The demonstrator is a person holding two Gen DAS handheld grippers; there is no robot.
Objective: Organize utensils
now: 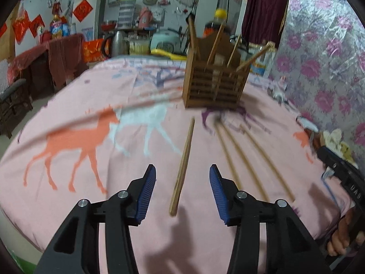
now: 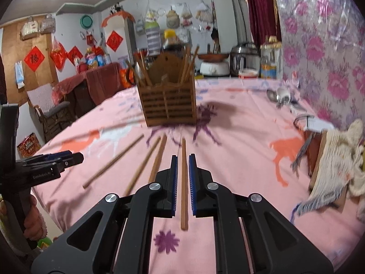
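Note:
A wooden slatted utensil holder [image 1: 214,83] [image 2: 168,101] stands on the pink cloth with several chopsticks upright in it. Loose wooden chopsticks lie in front of it. My left gripper [image 1: 182,175] is open, with one chopstick [image 1: 182,166] lying on the cloth between its blue pads. Three more chopsticks [image 1: 248,159] lie to its right. My right gripper [image 2: 182,162] has its jaws almost closed around another chopstick [image 2: 183,182], which lies flat; a thin gap shows on each side. Three chopsticks [image 2: 141,164] lie to its left.
The table has a pink cloth with horse prints [image 1: 91,137]. A knitted cloth and a box [image 2: 337,159] lie at the right edge, with metal spoons [image 2: 280,97] farther back by the floral wall. Kitchen appliances stand behind the table.

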